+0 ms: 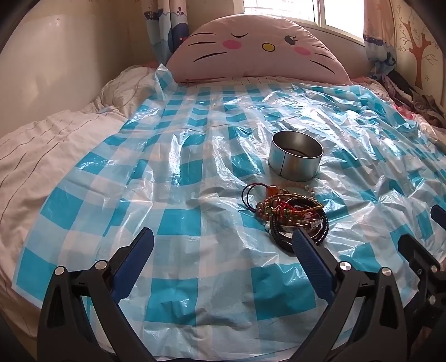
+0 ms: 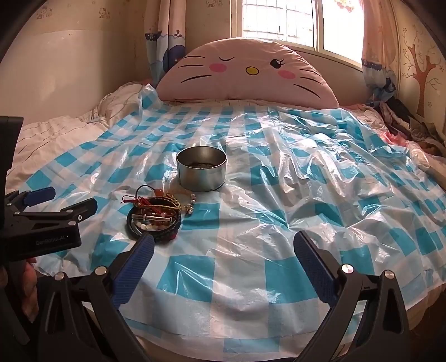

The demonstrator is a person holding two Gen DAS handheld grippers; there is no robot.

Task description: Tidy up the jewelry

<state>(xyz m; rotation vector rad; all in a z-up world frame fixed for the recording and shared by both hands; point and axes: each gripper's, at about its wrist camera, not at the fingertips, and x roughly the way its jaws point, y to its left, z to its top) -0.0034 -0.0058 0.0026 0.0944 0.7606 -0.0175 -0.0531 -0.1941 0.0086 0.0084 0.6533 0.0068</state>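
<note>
Both grippers are spread wide and hold nothing. The left gripper hovers low over the blue-and-white checked plastic sheet on the bed, its fingers well apart; the tip of its right finger overlaps the near edge of the pile of bracelets, though whether it touches them cannot be told. The right gripper is equally open, with its left finger just at the near rim of the same pile and the rest of its span over bare sheet. The round metal tin stands upright just beyond the pile, apart from both grippers. The right wrist view looks down into the tin and shows some dark pieces lying on its bottom, along with the left gripper from the side, fingers parted, beside the pile; the left wrist view shows only a sliver of the tin's inside. A pink cat-face cushion leans at the head of the bed under the window.
</note>
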